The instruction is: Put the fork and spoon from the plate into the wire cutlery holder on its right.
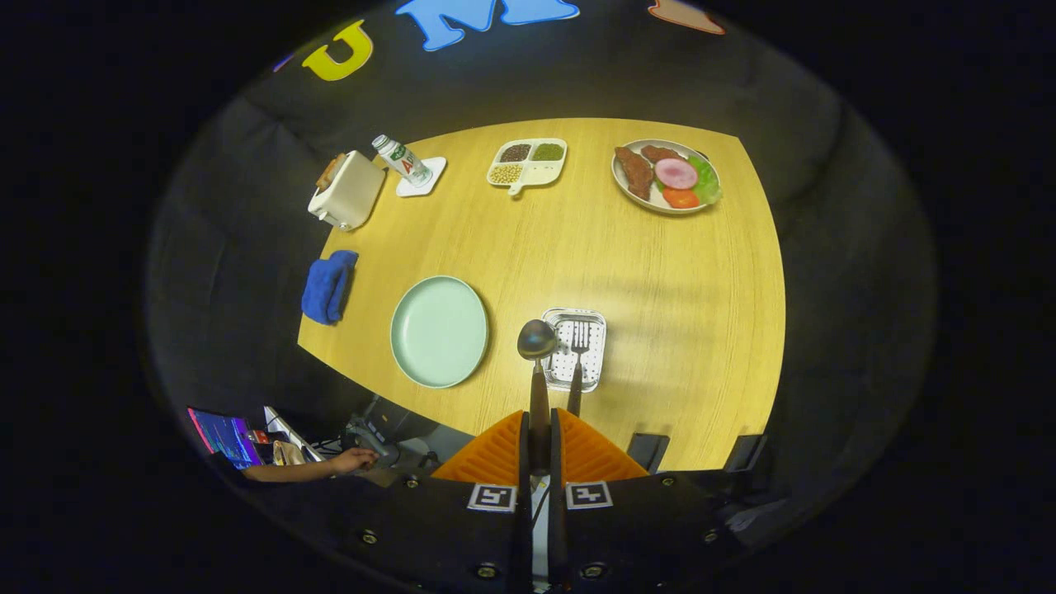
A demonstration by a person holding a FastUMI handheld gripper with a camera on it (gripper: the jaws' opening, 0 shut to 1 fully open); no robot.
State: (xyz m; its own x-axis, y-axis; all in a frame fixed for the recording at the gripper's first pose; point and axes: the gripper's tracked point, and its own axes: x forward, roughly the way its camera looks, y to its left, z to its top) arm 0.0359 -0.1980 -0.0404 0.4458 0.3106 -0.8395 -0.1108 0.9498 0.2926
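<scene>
My gripper [538, 429] is high above the table, shut on the dark handle of the spoon [536, 340]. The spoon's shiny bowl points ahead of the fingers and hangs over the left rim of the wire cutlery holder [591, 317]. The fork [578, 355] stands inside the holder with its tines up, its handle running toward the fingers. The pale green plate [438, 331] lies bare to the left of the holder.
On the wooden table [660, 272] sit a blue cloth [328, 285], a toaster [346, 190], a bottle on a coaster [402, 160], a divided dish of grains [528, 162] and a plate of food [667, 175]. A person's hand [351, 460] rests beyond the table's near edge.
</scene>
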